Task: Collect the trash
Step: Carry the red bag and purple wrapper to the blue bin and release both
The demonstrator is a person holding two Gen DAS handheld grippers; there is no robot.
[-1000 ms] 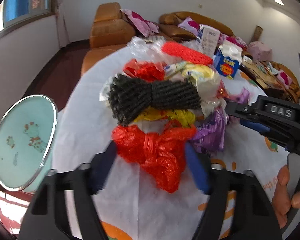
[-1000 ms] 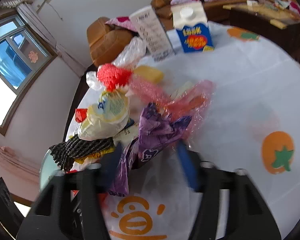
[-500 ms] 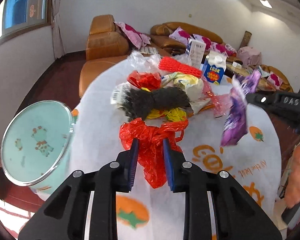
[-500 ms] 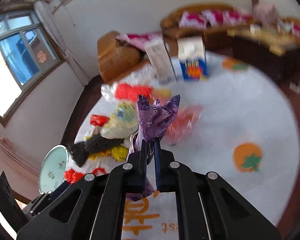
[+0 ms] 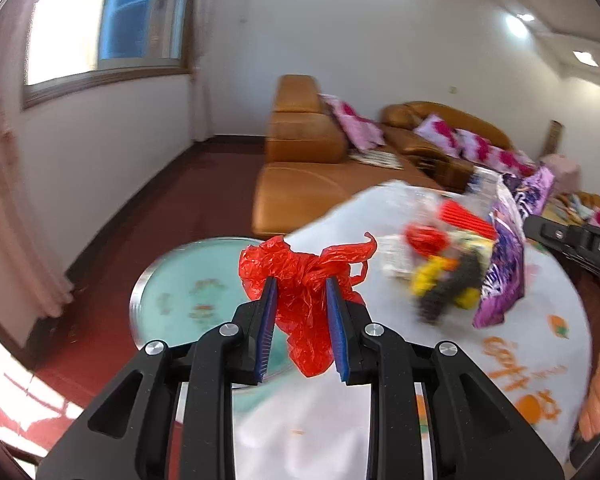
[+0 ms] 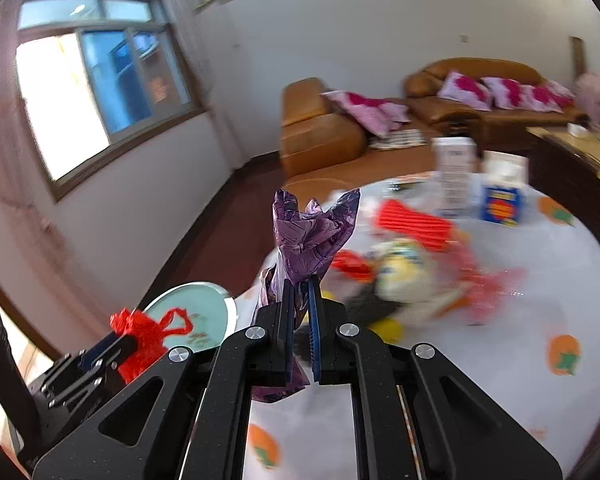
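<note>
At far left, below the raised tools, stood a round mint-green bin (image 5: 172,300) beside the white table (image 5: 540,360). Just right of it, left gripper (image 5: 301,292) clamped on a crumpled red plastic bag (image 5: 304,280), lifted off the cloth. Further right, blurred trash pile (image 5: 444,264) on the table. Rightmost, right gripper (image 6: 299,292) pinched shut on a purple wrapper (image 6: 312,232), held aloft.

A crumpled red plastic bag (image 5: 304,304); a crinkled purple foil wrapper (image 6: 312,236); a white cloth-covered surface (image 6: 500,360) printed with orange fruit; a mint-green round bin lid (image 5: 184,292); tan leather sofas (image 6: 320,132) with pink-and-white cushions.
</note>
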